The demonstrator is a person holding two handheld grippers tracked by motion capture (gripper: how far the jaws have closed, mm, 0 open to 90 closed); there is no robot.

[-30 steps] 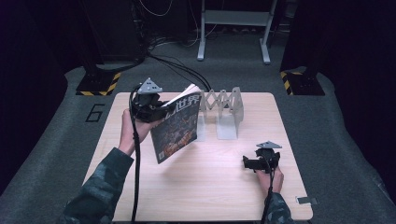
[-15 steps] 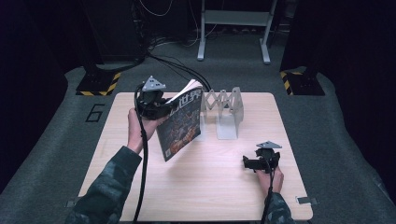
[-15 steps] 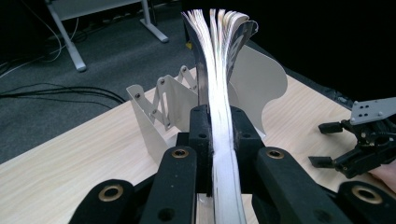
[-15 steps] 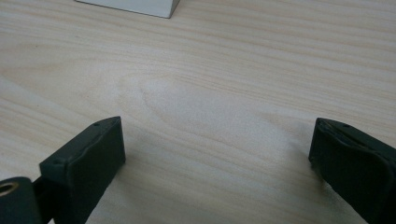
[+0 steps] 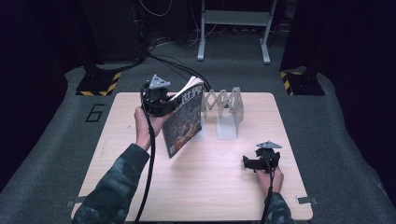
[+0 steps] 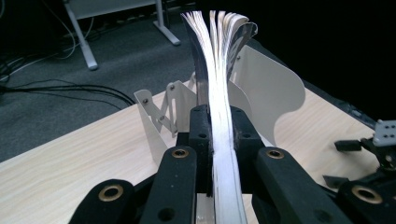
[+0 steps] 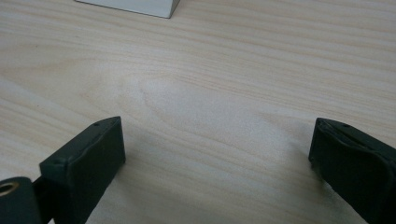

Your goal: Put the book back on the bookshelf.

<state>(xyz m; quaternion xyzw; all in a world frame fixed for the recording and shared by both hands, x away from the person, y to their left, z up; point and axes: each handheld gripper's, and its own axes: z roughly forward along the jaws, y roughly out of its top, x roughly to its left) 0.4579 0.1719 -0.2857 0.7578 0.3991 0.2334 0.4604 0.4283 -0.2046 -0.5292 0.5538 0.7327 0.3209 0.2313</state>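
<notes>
A magazine (image 5: pixel 184 123) with a dark cover hangs upright above the wooden table (image 5: pixel 210 191), left of a white expanding file rack (image 5: pixel 225 112). My left gripper (image 5: pixel 172 101) is shut on its top edge. In the left gripper view the jaws of the left gripper (image 6: pixel 219 122) pinch the fanned pages of the magazine (image 6: pixel 215 56), with the rack (image 6: pixel 273 88) just behind. My right gripper (image 5: pixel 247 162) rests on the table at the right front. In the right gripper view the right gripper (image 7: pixel 217 140) stands open over bare wood.
The rack's zigzag linkage (image 6: pixel 161 109) faces the left side of the table. Cables (image 5: pixel 173 65) and a metal stand (image 5: pixel 233 28) lie on the dark floor behind the table. A yellow-black striped base (image 5: pixel 100 86) sits at the back left.
My left gripper has carried the magazine a little to the right, closer to the rack. The right gripper has stayed in place.
</notes>
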